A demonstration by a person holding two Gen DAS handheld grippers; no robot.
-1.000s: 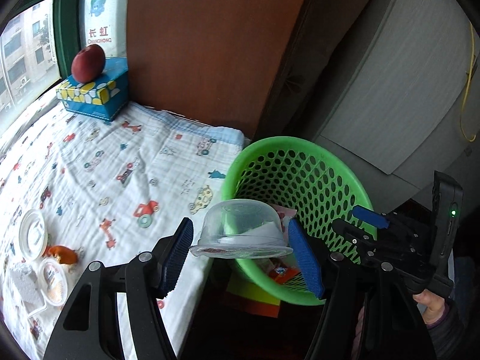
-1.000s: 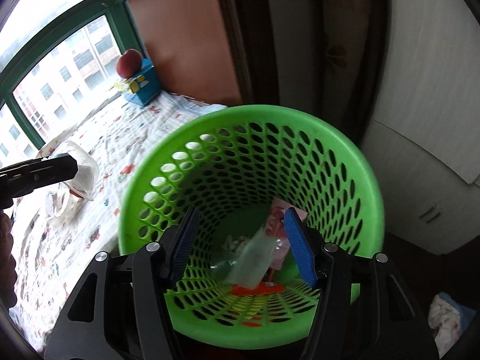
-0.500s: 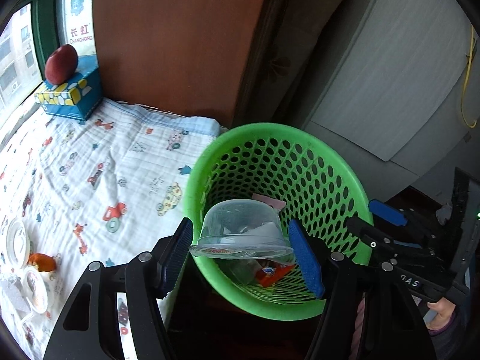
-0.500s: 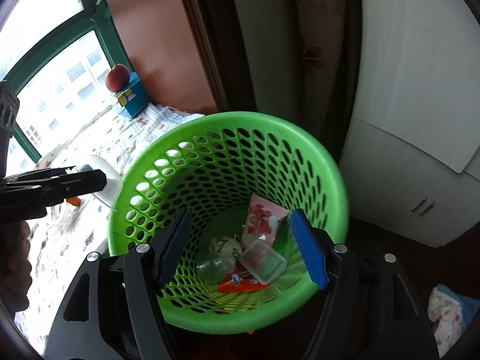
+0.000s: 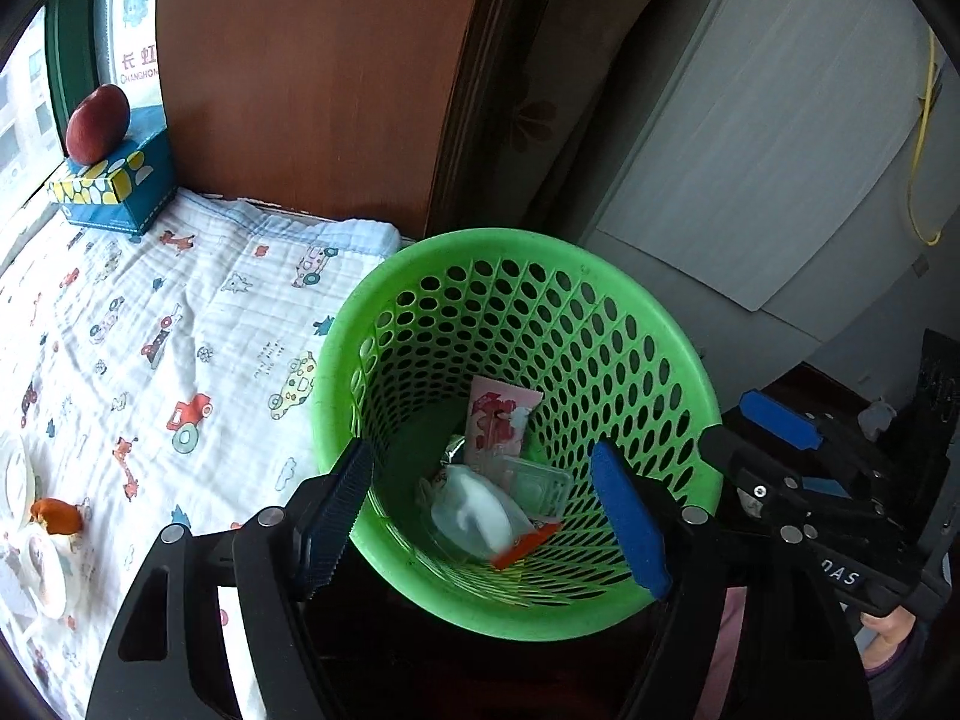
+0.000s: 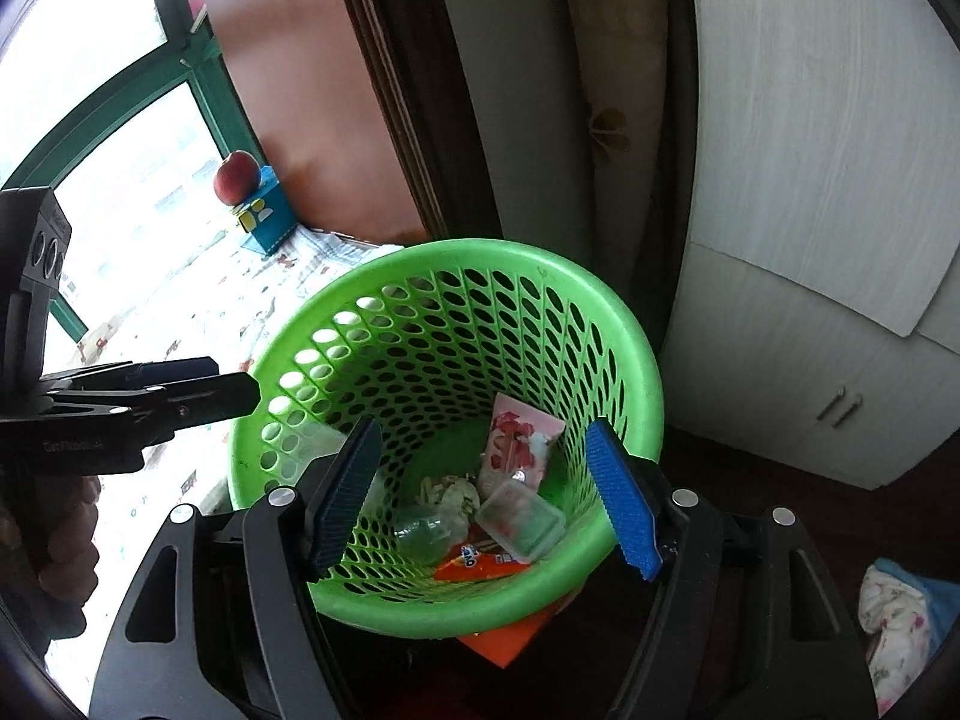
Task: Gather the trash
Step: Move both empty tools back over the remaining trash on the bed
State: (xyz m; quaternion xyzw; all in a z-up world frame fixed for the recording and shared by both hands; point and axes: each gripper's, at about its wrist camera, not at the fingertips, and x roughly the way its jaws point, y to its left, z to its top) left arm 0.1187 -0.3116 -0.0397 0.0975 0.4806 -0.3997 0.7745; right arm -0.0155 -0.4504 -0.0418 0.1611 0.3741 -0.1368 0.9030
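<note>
A green perforated basket (image 5: 336,354) (image 6: 636,360) stands on the floor beside the bed. Inside lie a clear plastic bowl (image 5: 474,516), a pink wrapper (image 5: 498,420) (image 6: 519,441), a small clear box (image 6: 519,519), an orange wrapper (image 6: 480,564) and a clear bottle (image 6: 426,534). My left gripper (image 5: 486,522) is open and empty above the basket's near rim; it also shows in the right wrist view (image 6: 198,399). My right gripper (image 6: 486,510) is open and empty over the basket, and shows in the left wrist view (image 5: 774,438).
A bed with a car-print sheet (image 5: 150,312) lies to the left. A blue tissue box (image 5: 114,186) with a red apple (image 5: 96,123) sits at its far end. Cups and orange peel (image 5: 57,516) lie at the sheet's near left. White cabinets (image 6: 810,240) stand behind the basket.
My left gripper opened and the clear plastic bowl dropped into the basket. Both grippers moved further over the basket.
</note>
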